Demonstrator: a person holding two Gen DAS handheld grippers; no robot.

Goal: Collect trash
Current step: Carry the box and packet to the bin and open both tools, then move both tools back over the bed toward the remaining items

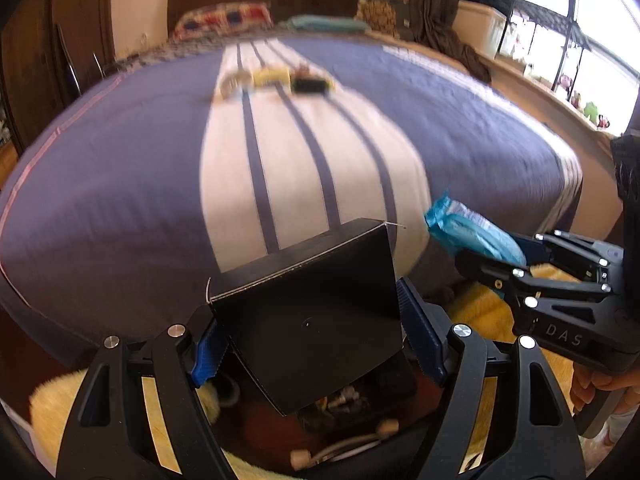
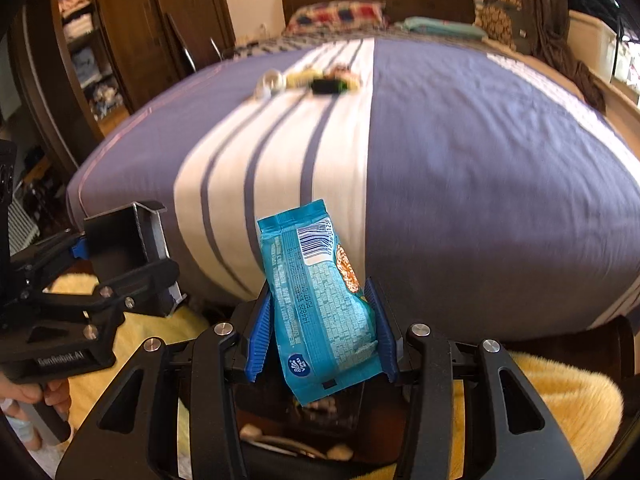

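Nearest, the left tongs (image 1: 308, 344) clamp an open black cardboard box (image 1: 312, 320), while the right tongs (image 2: 320, 332) pinch a crinkled teal snack wrapper (image 2: 320, 304) showing a barcode, both just off the foot of the bed (image 1: 120, 184). Farther up the bed, blurred litter (image 1: 276, 80) lies on its white stripe.

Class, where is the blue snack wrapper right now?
The blue snack wrapper is clamped in the right tool, off the bed's foot edge, right of the black box.
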